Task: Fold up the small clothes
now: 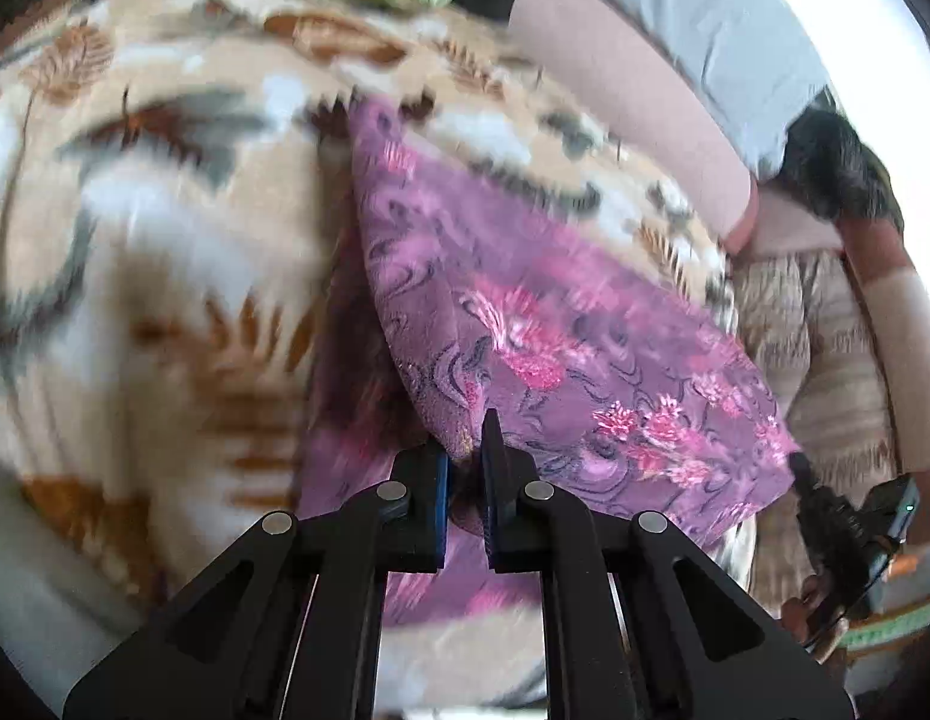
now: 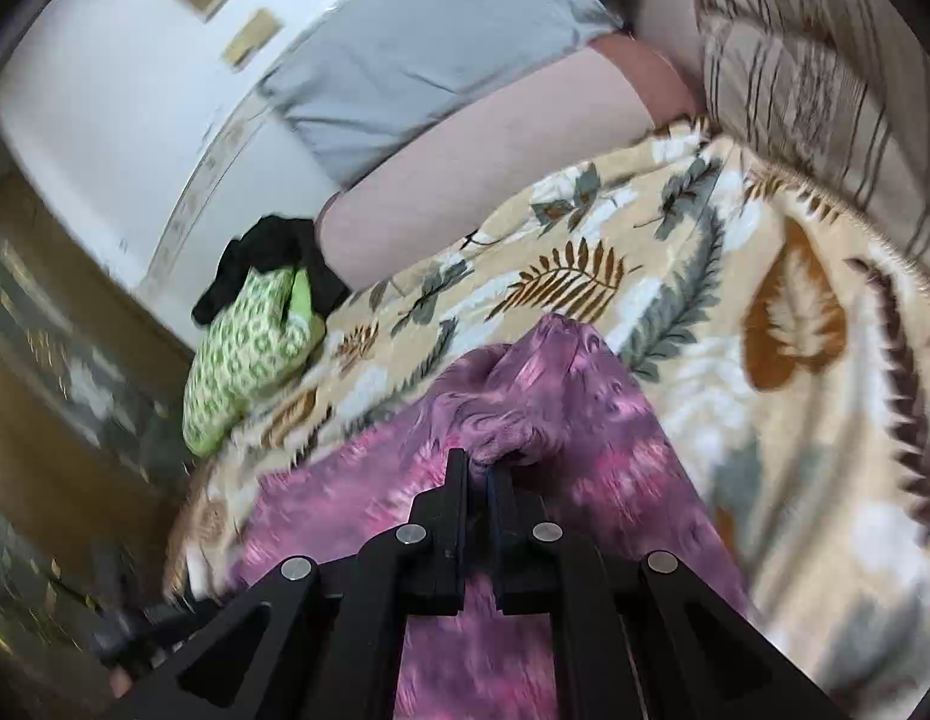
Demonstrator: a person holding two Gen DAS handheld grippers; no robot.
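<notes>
Both tools are clenched on the purple floral cloth (image 1: 525,312) — left tool (image 1: 465,468) at one corner, right tool (image 2: 480,474) at another. It hangs lifted over the leaf-patterned blanket (image 2: 765,276), stretched between them.

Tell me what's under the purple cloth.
The leaf-print blanket shows around and beneath the purple cloth. Anything else under it is covered.

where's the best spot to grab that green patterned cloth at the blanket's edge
Take the green cloth by its near, lower end, coming from the purple cloth's side across the blanket. That end lies free on the blanket, while the far end is tucked under a black garment. Both the left gripper and right gripper are shut on purple cloth.
</notes>
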